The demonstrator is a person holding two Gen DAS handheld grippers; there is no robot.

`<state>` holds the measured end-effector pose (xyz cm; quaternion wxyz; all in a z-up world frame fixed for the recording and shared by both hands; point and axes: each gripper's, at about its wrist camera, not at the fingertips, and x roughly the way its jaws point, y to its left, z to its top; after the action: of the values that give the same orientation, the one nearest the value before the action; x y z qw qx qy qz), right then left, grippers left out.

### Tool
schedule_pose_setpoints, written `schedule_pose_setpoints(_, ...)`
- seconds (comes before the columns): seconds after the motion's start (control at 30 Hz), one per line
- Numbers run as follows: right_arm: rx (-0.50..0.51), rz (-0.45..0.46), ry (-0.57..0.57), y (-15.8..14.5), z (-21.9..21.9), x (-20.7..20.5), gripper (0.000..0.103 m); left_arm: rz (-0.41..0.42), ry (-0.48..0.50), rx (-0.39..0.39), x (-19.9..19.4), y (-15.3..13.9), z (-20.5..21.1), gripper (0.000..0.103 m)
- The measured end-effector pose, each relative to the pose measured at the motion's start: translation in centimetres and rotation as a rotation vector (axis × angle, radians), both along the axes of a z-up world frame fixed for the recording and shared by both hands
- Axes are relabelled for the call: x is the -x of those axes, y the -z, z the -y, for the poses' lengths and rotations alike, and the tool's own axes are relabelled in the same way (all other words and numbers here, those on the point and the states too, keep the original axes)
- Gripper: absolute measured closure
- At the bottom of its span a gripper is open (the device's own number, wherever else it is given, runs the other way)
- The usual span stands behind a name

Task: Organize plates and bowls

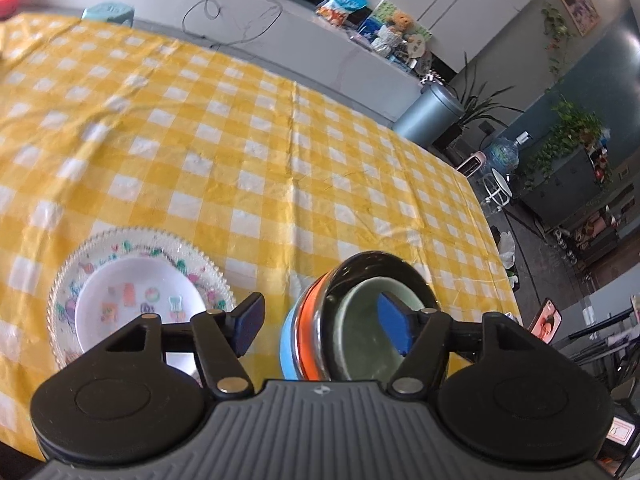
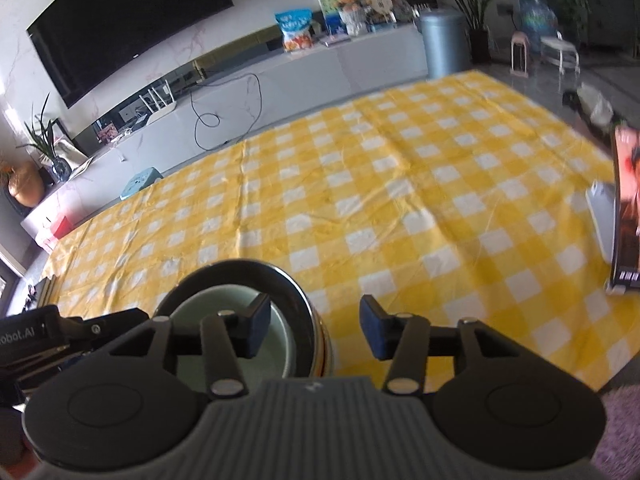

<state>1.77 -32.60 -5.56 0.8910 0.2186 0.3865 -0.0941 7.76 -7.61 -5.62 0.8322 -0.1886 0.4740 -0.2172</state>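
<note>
We hold both grippers over the nested bowl stack (image 1: 352,324): the left gripper (image 1: 324,326) and right gripper (image 2: 316,330) gape, gripping nothing. Left of the stack sits the plate pile (image 1: 200,264). A finger dipping inside could catch the rim and tip it.

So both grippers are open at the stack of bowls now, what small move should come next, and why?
Probably lift both grippers straight up and away. The bowl stack stands nested on the yellow checked cloth, and the plates are piled beside it. The left gripper and right gripper each straddle the stack's wall with open jaws, so pulling sideways could tip it.
</note>
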Motion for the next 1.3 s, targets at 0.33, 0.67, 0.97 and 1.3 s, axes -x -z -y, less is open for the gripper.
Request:
schedule_pose_setpoints(0.33, -0.192, -0.072, 0.021, 3.2, 1.0, -0.6, 0.048, -0.121, -0.017, 0.072, -0.6, 3.4, 0.5, 0.027)
schedule_pose_setpoints(0.67, -0.229, -0.102, 0.006, 4.5, 0.7, -1.2, 0.049, -0.111, -0.007, 0.051, -0.8, 4.1, 1.1, 0.028)
schedule_pose_setpoints(0.97, -0.242, -0.118, 0.003, 5.1, 0.9, -1.5, 0.059, -0.114, 0.018, 0.012, -0.9, 4.5, 1.8, 0.04)
schedule_pose_setpoints(1.3, -0.263, -0.117, 0.009, 5.3, 1.0, -1.4, 0.061, -0.093, 0.04, -0.05, -0.6, 4.2, 2.6, 0.056)
